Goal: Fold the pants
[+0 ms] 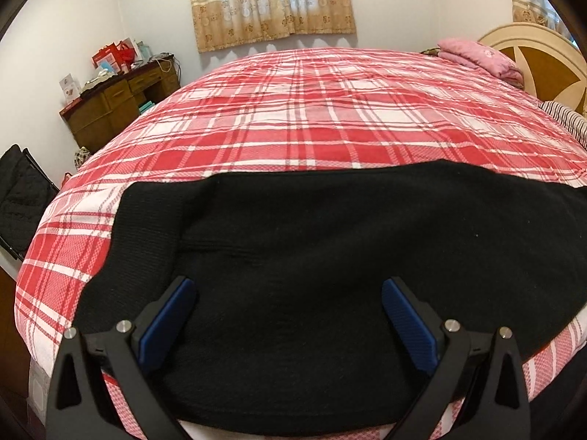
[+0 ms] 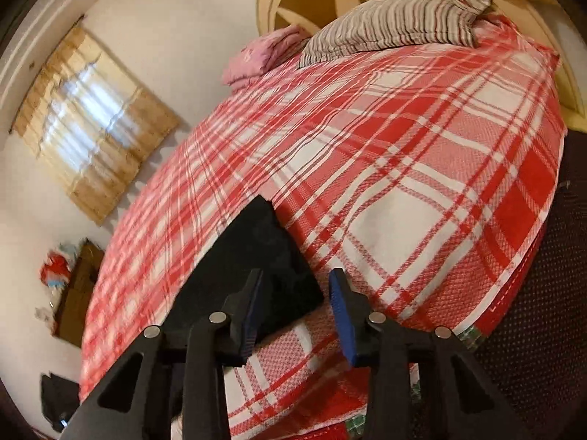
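Black pants (image 1: 330, 275) lie flat across the near edge of a bed with a red and white plaid cover (image 1: 312, 110). My left gripper (image 1: 288, 286) is open, its blue pads spread wide just above the pants' middle, holding nothing. In the right wrist view the pants' end (image 2: 256, 256) shows as a black wedge on the plaid cover (image 2: 403, 183). My right gripper (image 2: 297, 278) is open above the corner of that end, its left finger over the cloth and its right finger over the cover.
A striped pillow (image 2: 396, 22) and folded pink cloth (image 1: 480, 57) lie by the headboard (image 1: 543, 58). A wooden desk (image 1: 117, 106) with clutter stands at the far left wall. A black bag (image 1: 22, 194) sits left of the bed. Curtains (image 1: 271, 0) hang behind.
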A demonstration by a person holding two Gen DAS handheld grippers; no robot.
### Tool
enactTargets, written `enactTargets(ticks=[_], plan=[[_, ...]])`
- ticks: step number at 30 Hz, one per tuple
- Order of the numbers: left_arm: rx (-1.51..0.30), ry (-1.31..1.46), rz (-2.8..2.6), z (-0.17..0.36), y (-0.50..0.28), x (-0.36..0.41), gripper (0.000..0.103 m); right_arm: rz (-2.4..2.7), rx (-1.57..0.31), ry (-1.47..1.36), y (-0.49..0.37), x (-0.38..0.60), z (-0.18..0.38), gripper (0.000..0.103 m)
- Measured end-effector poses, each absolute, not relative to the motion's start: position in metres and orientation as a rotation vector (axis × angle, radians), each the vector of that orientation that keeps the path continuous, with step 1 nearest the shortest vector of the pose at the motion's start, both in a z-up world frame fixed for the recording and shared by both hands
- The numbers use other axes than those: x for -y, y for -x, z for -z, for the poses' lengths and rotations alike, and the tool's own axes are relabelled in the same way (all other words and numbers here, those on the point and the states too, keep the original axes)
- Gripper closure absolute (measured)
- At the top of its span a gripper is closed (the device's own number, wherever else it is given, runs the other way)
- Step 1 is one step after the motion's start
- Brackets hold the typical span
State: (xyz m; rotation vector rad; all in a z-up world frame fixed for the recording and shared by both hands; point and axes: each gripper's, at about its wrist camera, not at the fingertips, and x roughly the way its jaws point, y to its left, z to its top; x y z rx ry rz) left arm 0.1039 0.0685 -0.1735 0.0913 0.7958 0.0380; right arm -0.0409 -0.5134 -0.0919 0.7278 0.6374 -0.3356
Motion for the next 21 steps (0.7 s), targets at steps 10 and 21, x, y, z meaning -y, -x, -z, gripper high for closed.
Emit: enactTargets(ticks=[10, 21], plan=[[-0.800, -0.088, -0.035, 0.173, -0.104, -0.070, 0.000, 0.280, -0.530, -0.761, 0.041, 0.516, 0.105, 0.065], [-0.791, -0.086, -0.040, 0.162, -0.104, -0.078, 0.000, 0.308, -0.556, -0.804, 0.041, 0.517, 0.100, 0.068]])
